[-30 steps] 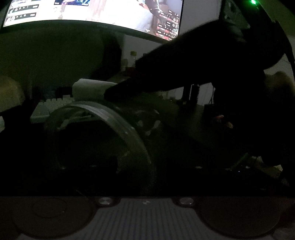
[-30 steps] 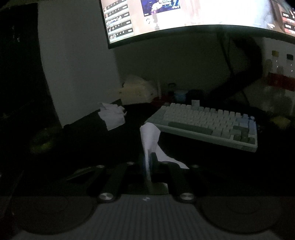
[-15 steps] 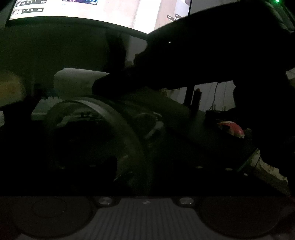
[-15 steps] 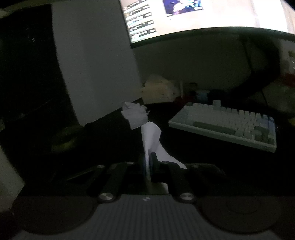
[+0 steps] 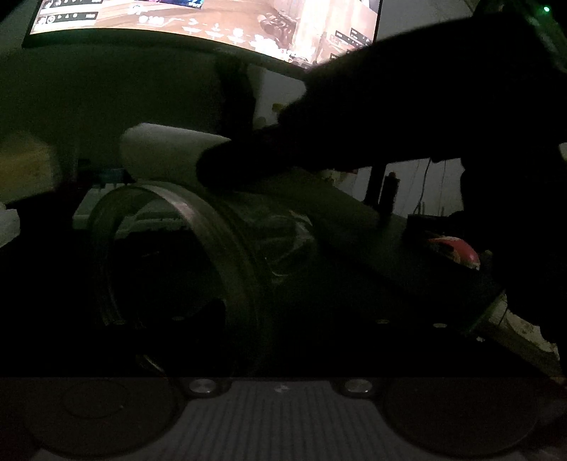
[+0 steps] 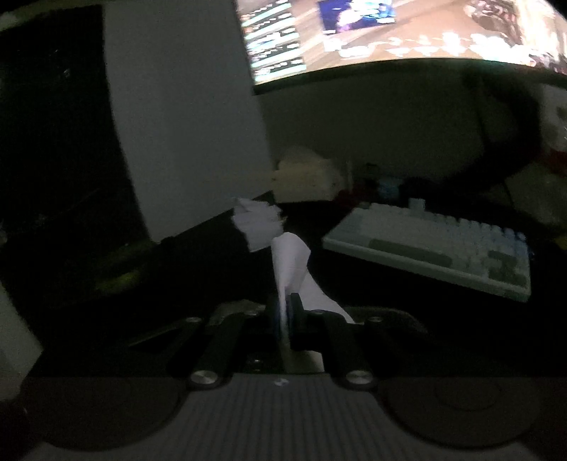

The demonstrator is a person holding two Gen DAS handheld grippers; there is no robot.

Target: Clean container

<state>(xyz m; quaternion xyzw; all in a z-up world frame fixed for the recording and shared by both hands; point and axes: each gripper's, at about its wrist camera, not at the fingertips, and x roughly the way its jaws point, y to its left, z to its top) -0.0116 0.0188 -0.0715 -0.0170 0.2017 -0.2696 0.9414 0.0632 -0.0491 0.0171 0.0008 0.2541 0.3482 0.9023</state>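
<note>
1. Container (image 5: pixel 184 248): one clear, round, jar-like vessel fills the left wrist view, lying tilted with its open mouth facing left, close in front of the left gripper (image 5: pixel 280 340).
2. Left gripper state: its fingers are lost in darkness, so I cannot tell how wide they stand or whether they grip the container.
3. Right gripper (image 6: pixel 283 319): its fingers are pressed together on one white tissue (image 6: pixel 288 262), which sticks up from between them.
4. In the left wrist view the same tissue hovers just above the container's rim, not inside it.
5. Progress, as a judgement: wiping looks not yet begun or only between strokes; the inside remains to be wiped.
6. Counts on the dark desk (image 6: pixel 389 283): one crumpled tissue (image 6: pixel 257 227) near the left edge, one pale keyboard (image 6: pixel 436 244) toward the right edge, one lit monitor (image 6: pixel 389 32) at the back.
</note>
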